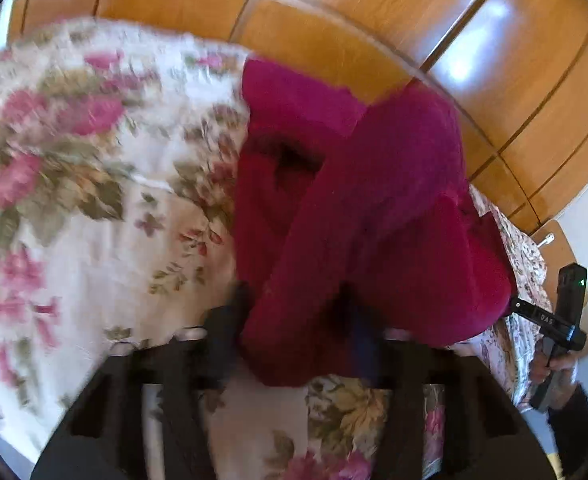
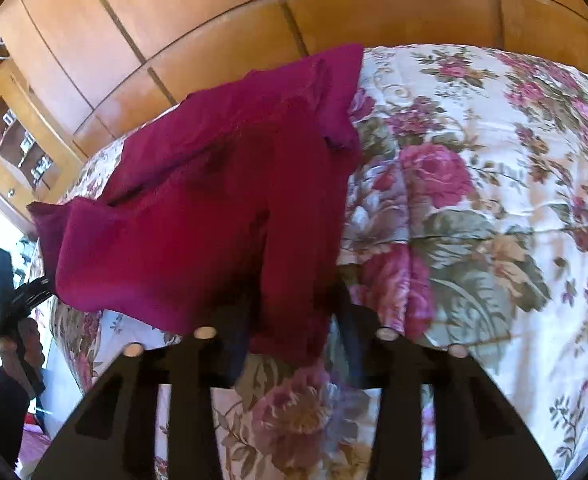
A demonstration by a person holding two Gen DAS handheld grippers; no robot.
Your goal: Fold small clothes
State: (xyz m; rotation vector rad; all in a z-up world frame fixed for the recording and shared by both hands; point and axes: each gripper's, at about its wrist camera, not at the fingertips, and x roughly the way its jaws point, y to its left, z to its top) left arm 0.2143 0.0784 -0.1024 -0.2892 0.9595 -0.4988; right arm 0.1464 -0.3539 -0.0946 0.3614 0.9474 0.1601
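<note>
A magenta small garment [image 1: 373, 208] hangs bunched above a floral bedspread [image 1: 74, 200]. My left gripper [image 1: 294, 320] is shut on a near fold of the garment and holds it up. In the right wrist view the same garment [image 2: 214, 208] stretches from its far edge down to my right gripper [image 2: 294, 320], which is shut on another near fold. The fingertips of both grippers are hidden in the cloth. The right gripper's handle [image 1: 561, 320] shows at the right edge of the left wrist view; the left gripper's handle [image 2: 6, 296] shows at the left edge of the right wrist view.
The floral bedspread [image 2: 473, 200] covers the bed under both grippers. Wooden wardrobe doors [image 1: 333, 8] stand behind the bed. A glass-fronted wooden cabinet [image 2: 18, 144] stands at the left in the right wrist view.
</note>
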